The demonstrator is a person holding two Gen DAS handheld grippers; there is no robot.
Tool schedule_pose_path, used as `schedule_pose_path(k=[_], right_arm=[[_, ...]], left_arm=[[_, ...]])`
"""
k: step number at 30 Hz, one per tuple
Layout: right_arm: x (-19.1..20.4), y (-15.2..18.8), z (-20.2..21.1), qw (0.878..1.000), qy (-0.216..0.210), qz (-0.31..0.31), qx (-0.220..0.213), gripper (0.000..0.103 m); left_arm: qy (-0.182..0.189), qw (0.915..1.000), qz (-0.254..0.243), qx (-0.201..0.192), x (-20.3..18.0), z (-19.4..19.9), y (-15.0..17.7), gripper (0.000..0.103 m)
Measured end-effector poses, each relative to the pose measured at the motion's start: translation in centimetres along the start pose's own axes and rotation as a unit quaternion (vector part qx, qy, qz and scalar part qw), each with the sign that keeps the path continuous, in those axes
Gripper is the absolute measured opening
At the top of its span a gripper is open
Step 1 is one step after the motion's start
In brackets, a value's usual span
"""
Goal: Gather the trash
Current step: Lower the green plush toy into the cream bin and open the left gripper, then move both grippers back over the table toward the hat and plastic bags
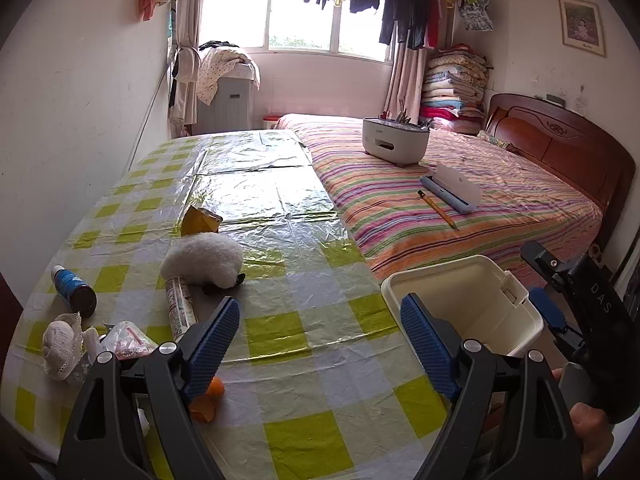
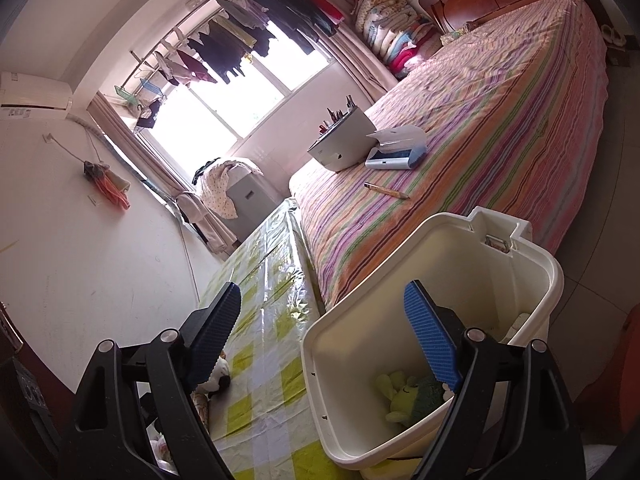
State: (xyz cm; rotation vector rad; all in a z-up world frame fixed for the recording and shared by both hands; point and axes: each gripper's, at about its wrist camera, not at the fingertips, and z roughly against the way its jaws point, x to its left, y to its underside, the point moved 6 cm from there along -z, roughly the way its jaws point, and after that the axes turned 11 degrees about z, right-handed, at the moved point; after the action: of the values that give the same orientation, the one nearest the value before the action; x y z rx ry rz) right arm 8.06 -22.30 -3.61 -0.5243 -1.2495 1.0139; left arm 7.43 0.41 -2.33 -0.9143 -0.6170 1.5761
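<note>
Hovering with jaws apart and empty, the left gripper point(image 1: 316, 332) faces litter at lower left on the desk point(image 1: 304, 364): blue bottle point(image 1: 74, 290), tube point(image 1: 180, 308), orange peel point(image 1: 208, 396). Next, I judge, it closes on one piece, avoiding the woolly toy point(image 1: 204, 260). At right, the right gripper point(image 2: 320, 332) gapes empty over the bin point(image 2: 532, 264).

Glossy, seemingly plastic tablecloth point(image 1: 304, 208)

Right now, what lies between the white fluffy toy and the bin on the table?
Only bare checked tablecloth between the fluffy toy and the bin, left wrist view.
</note>
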Motion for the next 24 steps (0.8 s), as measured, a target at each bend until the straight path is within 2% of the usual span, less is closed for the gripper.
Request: schedule_pose_path(k=[11,24], right_arm=[[4.2,1.7,-1.4,0.998,-0.02,0.052,0.022,0.083],[8.4,3.8,-2.2,0.992,-0.031,0.114,0.036,0.083]], left_arm=[[-0.042,0.998,0.044,-0.018,5.6,1.8,-0.1,0.08],[-0.081,0.9916,0.094,-0.034,11.8,3.9,-0.1,0.08]])
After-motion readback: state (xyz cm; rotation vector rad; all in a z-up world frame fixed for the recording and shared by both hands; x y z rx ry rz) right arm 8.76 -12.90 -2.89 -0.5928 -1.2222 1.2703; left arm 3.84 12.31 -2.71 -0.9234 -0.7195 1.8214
